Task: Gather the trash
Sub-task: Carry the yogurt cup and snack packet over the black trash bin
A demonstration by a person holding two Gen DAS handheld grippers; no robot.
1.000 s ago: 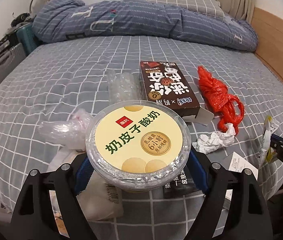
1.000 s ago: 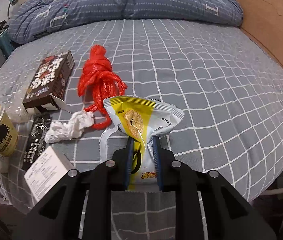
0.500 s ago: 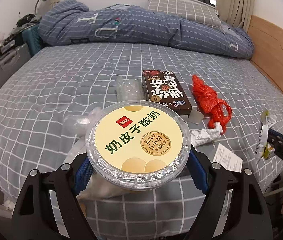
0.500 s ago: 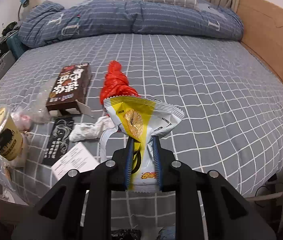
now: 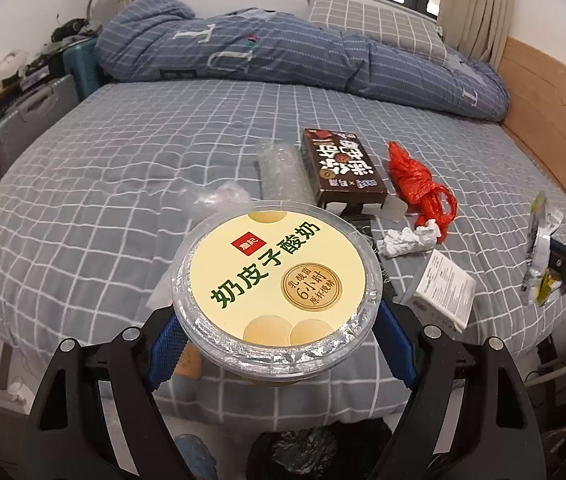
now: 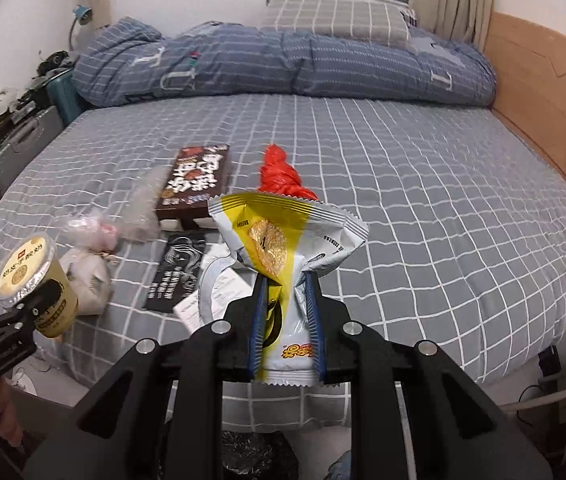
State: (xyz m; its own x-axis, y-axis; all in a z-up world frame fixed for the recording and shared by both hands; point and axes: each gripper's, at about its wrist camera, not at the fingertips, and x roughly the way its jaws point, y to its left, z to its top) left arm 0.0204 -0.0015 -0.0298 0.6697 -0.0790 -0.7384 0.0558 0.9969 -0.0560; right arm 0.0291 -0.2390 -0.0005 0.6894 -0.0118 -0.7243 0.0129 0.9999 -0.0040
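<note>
A bedroom, a bed (image 5: 83,216) w/ grey checked sheet and a rolled blue duvet (image 5: 283,56) at its far end: trash pickup is underway, roughly a couple of items in hand, most still lying out. The left gripper (image 5: 279,344) has its blue pads clamped wide on a yogurt cup (image 5: 277,284), foil lid up, held clear of the sheet near the bed's edge. The right gripper (image 6: 287,320) has its jaws nearly together, pinching a yellow-and-white snack wrapper (image 6: 283,240) by its lower half, also lifted off the bed. Below both grippers, past the mattress edge, a dark bag-lined bin (image 5: 303,452) shows, probably the drop point; neither item is in it yet.

Still on the sheet, going outward: a white paper slip (image 5: 439,292), a crumpled tissue (image 5: 407,240), a black flat packet (image 6: 175,272), a whitish bag (image 6: 87,276), a clear plastic bag w/ pink inside (image 6: 95,232), bubble wrap (image 5: 279,172), a brown carton (image 5: 343,168) and a red plastic bag (image 5: 419,184) beside it. Approx. eight pieces remain, so the job looks early-to-mid stage.
</note>
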